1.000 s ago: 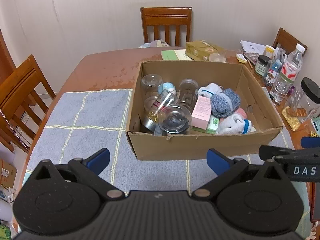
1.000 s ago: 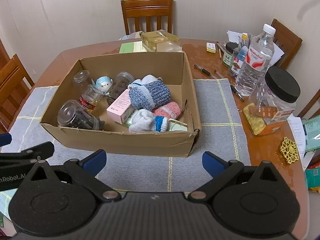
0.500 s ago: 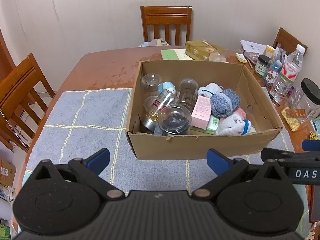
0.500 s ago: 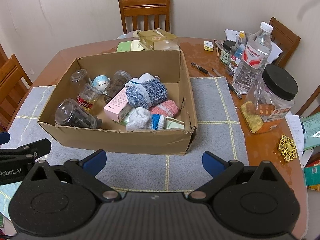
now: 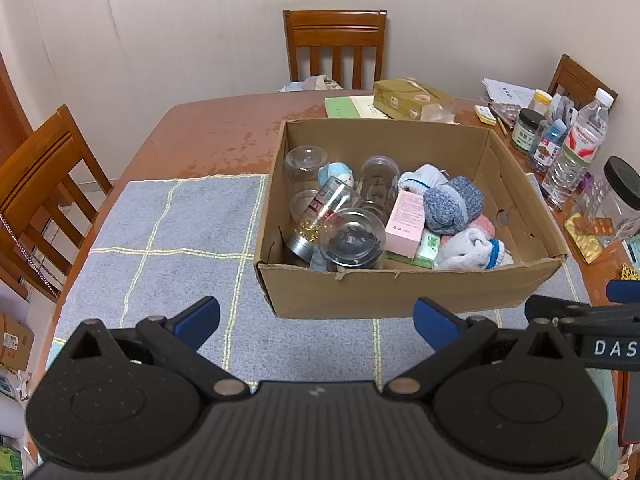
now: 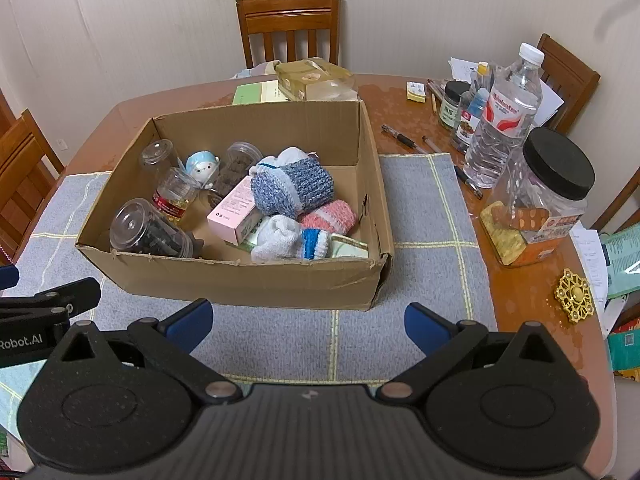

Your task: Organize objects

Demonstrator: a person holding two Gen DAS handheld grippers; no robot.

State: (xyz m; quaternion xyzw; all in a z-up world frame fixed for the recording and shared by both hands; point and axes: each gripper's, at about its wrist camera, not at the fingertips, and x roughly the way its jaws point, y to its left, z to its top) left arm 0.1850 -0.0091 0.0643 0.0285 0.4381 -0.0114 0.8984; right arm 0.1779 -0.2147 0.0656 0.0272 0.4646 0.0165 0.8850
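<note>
the open brown cardboard box (image 5: pixel 404 292) sits on a grey-blue woven mat with pale yellow grid lines (image 5: pixel 172 224), which covers the near part of a reddish-brown wooden table (image 5: pixel 216 136). in the left wrist view the mat lies bare from 9 to 11 o'clock of the box, out to the table's left edge, and a strip of bare mat runs between the box's near wall and the fingers. in the right wrist view a narrower band of bare mat (image 6: pixel 424 216) lies at 3 o'clock of the box, hemmed in by a clear plastic jar with a black lid (image 6: pixel 548 196) and a clear water bottle with a red-and-white label (image 6: pixel 504 116), both near the mat's right edge.

the left gripper (image 5: pixel 316 320) hangs spread wide with nothing between its blue-tipped fingers (image 5: pixel 198 318); the box's near wall is at 12 o'clock, just beyond the tips, not touching. the right gripper (image 6: pixel 308 322) is likewise splayed and empty, with the box at 11 to 12 o'clock of it and its near right corner between the tips' lines.

inside the box, clear plastic jars (image 5: pixel 352 240) lie tumbled in the left half, a pink rectangular carton (image 6: pixel 236 216) lies in the middle, and a blue-grey knitted sock bundle (image 6: pixel 294 186) and a white sock with a blue band (image 6: pixel 292 240) lie to its right. the far right part of the box floor is bare.
</note>
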